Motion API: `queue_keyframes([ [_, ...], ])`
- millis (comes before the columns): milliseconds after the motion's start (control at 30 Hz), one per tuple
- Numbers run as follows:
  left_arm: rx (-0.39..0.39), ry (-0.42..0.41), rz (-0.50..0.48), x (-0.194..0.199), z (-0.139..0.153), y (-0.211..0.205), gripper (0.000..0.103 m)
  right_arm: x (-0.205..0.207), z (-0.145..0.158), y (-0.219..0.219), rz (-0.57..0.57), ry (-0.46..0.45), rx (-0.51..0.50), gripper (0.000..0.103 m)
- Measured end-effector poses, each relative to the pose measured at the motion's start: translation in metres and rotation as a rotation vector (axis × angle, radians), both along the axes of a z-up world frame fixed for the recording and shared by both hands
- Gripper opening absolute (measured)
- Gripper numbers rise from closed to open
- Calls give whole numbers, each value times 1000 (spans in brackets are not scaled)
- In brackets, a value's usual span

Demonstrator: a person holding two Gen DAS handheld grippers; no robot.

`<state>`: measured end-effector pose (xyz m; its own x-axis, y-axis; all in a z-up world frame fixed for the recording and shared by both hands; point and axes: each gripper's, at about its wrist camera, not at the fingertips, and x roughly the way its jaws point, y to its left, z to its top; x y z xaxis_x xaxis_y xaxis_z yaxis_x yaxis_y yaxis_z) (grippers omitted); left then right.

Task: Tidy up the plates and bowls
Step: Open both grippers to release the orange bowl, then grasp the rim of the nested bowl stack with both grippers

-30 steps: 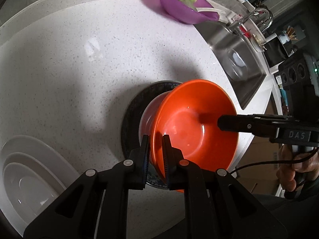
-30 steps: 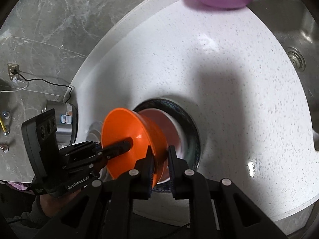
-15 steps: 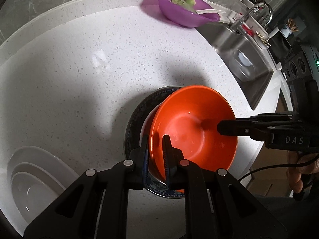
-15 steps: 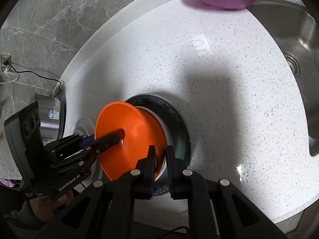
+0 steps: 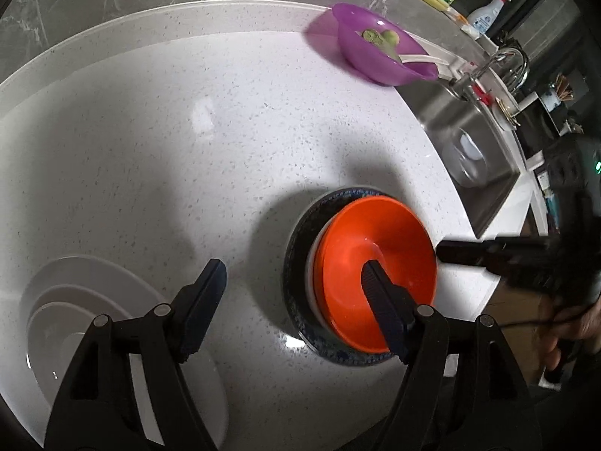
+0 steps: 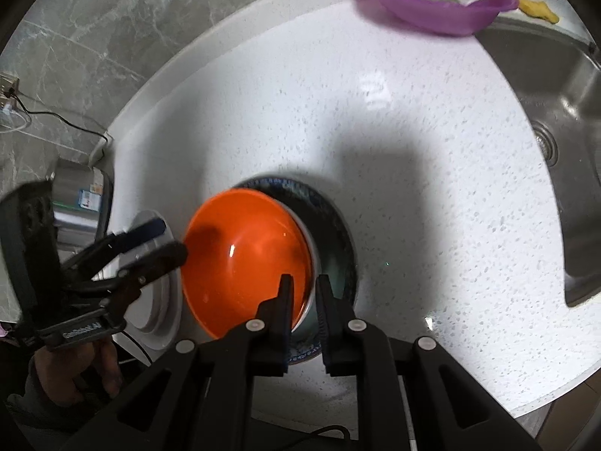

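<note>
An orange bowl [image 5: 375, 263] [image 6: 244, 259] rests nested in a white dish [image 5: 311, 263] on a dark blue-patterned plate [image 5: 296, 248] [image 6: 338, 233]. My left gripper [image 5: 293, 276] [image 6: 169, 238] stands wide and its jaws are opening. Nothing is between them; one finger hangs over the bowl, the other over bare counter. My right gripper [image 6: 304, 285] is narrow, with the orange rim and the white rim in its gap, and its jaws are starting to open. From the left wrist view the right gripper [image 5: 447, 253] sits at the bowl's right edge, blurred.
Nested white dishes [image 5: 75, 319] [image 6: 165, 300] lie left of the stack. A purple bowl [image 5: 383, 52] [image 6: 432, 0] with greens sits at the back of the white counter [image 5: 188, 150]. A steel sink [image 5: 477, 150] [image 6: 563, 112] borders the right, a steel pot [image 6: 75, 195] the left.
The left gripper let go of the orange bowl's rim and spread wide. The bowl went from steeply tilted to lying flat in the white dish. The right gripper stayed at the rim.
</note>
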<state>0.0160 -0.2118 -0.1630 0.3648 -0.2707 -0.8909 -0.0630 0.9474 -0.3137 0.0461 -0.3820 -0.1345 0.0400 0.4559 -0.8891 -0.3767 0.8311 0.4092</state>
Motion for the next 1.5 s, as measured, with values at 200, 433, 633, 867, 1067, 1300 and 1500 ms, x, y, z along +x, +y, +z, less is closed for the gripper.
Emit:
queue_keyframes([
  [200,-51,44,-2,-15,2,28,73,10,12,-36,-19,-55,101,30],
  [433,-63,102,-43,-14,-11,41,71,7,-24,-48,-30,31,142,30],
  [633,-83,161,-113,-6,-34,28,45,4,-40,-43,-19,74,163,30],
  [867,-109,176,-130,3,-47,27,44,4,-48,-38,-16,104,171,30],
  [1067,-138,176,-142,8,-50,19,29,4,-55,-29,-1,98,125,29],
  [1300,-159,172,-142,11,-52,13,21,5,-61,-33,-8,103,148,22],
  [1500,-168,160,-159,13,-51,4,8,4,-60,-35,-6,116,202,11],
])
